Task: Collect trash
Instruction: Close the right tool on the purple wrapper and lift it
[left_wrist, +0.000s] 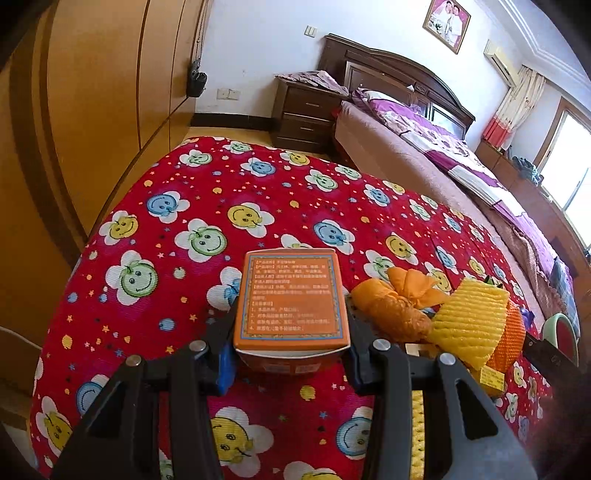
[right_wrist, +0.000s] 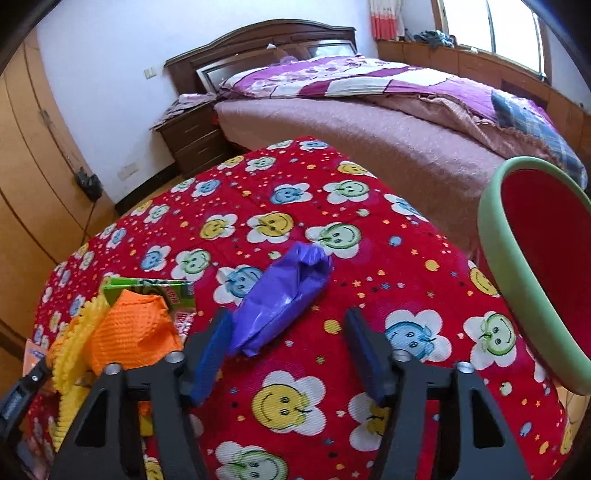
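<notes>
Left gripper (left_wrist: 291, 354) clamped on orange carton (left_wrist: 291, 299), lifted | right gripper (right_wrist: 290, 354) jaws apart, nothing pressed, crumpled purple bag (right_wrist: 284, 299) just ahead on smiley-print red cloth (right_wrist: 369, 229) | my next move, I judge: close on bag, carry to green-rimmed red bin (right_wrist: 517, 295).

Purple bag (right_wrist: 282, 297) lies before parted hand-held gripper (right_wrist: 290, 354).

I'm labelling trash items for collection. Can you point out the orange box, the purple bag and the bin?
Orange box (left_wrist: 291, 299): left wrist view, middle of its printed top face.
Purple bag (right_wrist: 282, 297): right wrist view, middle of the crumpled plastic.
Bin (right_wrist: 517, 288): right wrist view, its green rim.
</notes>
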